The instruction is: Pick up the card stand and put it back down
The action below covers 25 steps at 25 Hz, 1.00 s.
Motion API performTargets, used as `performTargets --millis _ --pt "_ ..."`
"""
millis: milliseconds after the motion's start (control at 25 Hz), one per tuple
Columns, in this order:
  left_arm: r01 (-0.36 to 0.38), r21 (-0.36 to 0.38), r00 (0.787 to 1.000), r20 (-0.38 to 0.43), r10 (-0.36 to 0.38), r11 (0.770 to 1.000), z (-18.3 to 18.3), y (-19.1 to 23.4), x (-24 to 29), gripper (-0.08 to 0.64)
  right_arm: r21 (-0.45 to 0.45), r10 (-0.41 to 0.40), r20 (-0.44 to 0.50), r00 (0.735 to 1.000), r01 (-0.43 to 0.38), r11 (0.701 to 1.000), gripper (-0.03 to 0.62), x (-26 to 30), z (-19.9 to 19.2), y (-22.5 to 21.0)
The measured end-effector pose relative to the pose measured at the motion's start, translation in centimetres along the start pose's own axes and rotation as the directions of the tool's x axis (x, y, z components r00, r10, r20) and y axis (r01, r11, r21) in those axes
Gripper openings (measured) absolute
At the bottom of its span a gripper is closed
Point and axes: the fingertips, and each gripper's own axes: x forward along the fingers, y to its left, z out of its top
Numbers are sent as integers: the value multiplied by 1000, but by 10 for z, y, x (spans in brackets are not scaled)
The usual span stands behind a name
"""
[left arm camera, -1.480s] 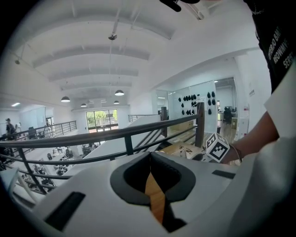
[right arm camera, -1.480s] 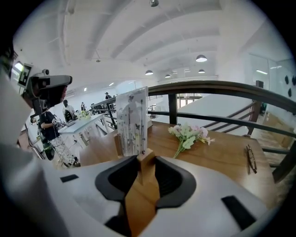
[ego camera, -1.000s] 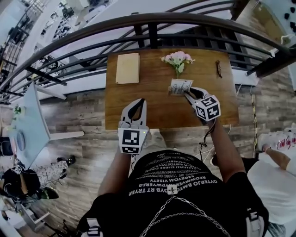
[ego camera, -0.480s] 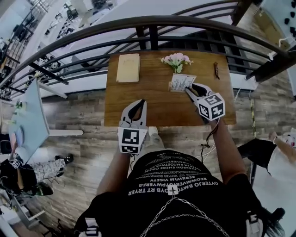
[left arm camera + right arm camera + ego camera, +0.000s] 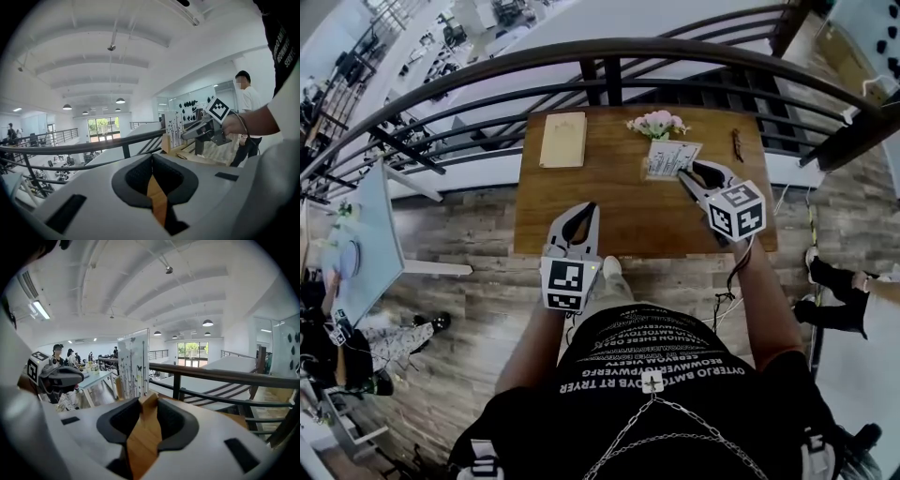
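Observation:
The card stand (image 5: 668,159) is a white printed card upright in a small wooden base, toward the back right of the wooden table (image 5: 619,220). My right gripper (image 5: 685,177) is shut on that wooden base (image 5: 149,404), and the card (image 5: 133,364) rises just beyond the jaws. The stand looks slightly raised off the table, close to the flowers. My left gripper (image 5: 584,206) hovers over the table's front edge, shut with nothing between its fingers (image 5: 157,187). From there the card stand (image 5: 174,125) and right gripper (image 5: 199,131) show ahead to the right.
A tan notepad (image 5: 562,139) lies at the back left of the table. Pink flowers (image 5: 656,122) stand just behind the card stand. A small dark object (image 5: 737,143) lies at the back right. A curved dark railing (image 5: 609,52) runs behind the table. A person (image 5: 246,101) stands beyond.
My right gripper has carried the card stand a little farther back and up, closer to the flowers. The left gripper has stayed where it was.

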Motion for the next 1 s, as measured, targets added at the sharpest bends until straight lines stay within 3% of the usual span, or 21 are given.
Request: performTargets --millis 520,1000 --pt "-15 0 1000 15 15 1000 0 -9 -13 28 -49 15 72 997 -11 999 127 -31 42 12" --pt "-25 -5 1000 -8 25 1000 -8 1 -5 28 -38 20 54 998 -18 999 127 -15 32 3"
